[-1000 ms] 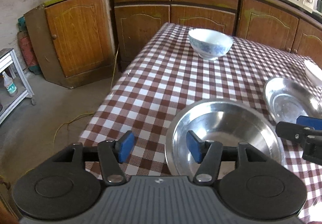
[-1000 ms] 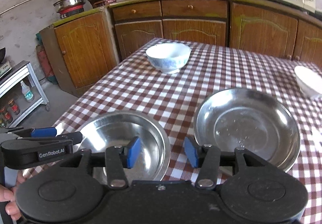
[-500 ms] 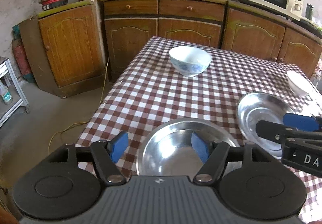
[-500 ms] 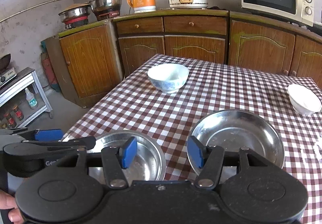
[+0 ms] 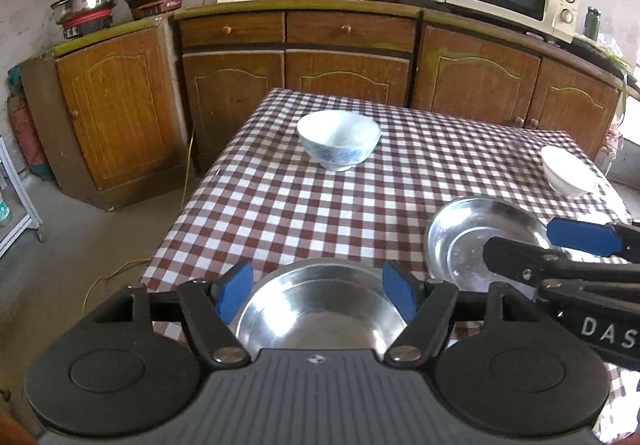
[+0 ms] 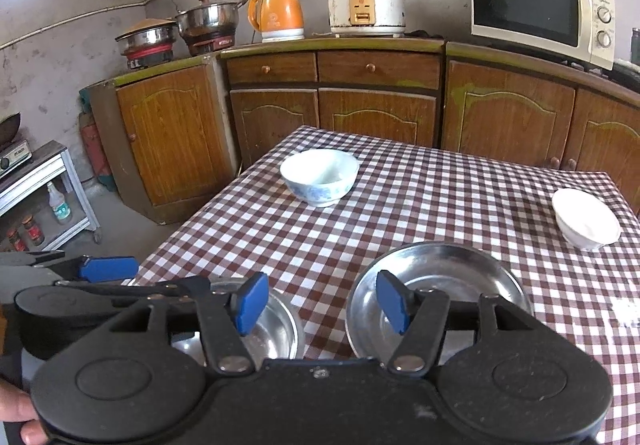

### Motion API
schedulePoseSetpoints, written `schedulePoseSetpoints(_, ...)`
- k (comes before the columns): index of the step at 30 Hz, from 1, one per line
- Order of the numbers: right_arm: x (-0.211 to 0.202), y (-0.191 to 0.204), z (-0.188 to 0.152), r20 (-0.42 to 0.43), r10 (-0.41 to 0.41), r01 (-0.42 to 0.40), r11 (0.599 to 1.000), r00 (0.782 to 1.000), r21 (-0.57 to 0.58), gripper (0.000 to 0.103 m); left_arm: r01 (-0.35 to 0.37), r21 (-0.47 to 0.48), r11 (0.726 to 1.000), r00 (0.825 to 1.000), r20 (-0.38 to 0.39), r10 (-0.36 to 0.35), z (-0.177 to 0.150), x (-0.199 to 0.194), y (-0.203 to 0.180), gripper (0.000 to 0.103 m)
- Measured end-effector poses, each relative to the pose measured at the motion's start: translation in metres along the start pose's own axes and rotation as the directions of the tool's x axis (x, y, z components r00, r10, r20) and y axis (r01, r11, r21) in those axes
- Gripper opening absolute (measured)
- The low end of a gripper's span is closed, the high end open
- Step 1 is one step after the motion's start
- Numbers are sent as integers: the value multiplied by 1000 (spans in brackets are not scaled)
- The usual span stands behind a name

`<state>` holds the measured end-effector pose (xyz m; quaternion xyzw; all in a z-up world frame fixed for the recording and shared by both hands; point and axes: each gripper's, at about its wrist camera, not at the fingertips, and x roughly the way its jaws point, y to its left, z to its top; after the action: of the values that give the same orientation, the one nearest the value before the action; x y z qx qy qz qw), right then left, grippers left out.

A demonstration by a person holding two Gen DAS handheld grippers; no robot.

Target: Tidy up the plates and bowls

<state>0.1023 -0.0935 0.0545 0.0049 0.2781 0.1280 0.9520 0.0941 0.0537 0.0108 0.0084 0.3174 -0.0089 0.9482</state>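
Left gripper (image 5: 316, 291) and right gripper (image 6: 322, 301) tilt downward side by side, jaws opening, nothing between them.

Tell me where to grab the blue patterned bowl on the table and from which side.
Probably pinch the rim of the blue patterned bowl: one finger inside, one outside, coming from above on the near side. It sits upright, mouth open, with clear checked cloth all round, and its rounded wall looks too wide to span.

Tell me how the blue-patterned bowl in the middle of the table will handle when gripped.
The blue-patterned bowl looks like glazed ceramic, so probably slippery at the rim and breakable if dropped. It stands on a narrow foot under a wide mouth, so a sideways push might tip it. It likely feels heavier than the steel dishes.
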Motion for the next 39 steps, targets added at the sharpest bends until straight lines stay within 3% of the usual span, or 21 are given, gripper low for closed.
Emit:
schedulePoseSetpoints(17, -21, -28, 7, 42, -43, 42, 999, 998, 26, 79, 22, 7, 1000, 1000, 12, -22, 10, -7, -26, 76)
schedulePoseSetpoints(39, -42, -62, 10, 60, -100, 96, 993, 993, 67, 80, 54, 24, 998, 998, 13, -54, 16, -11, -58, 81)
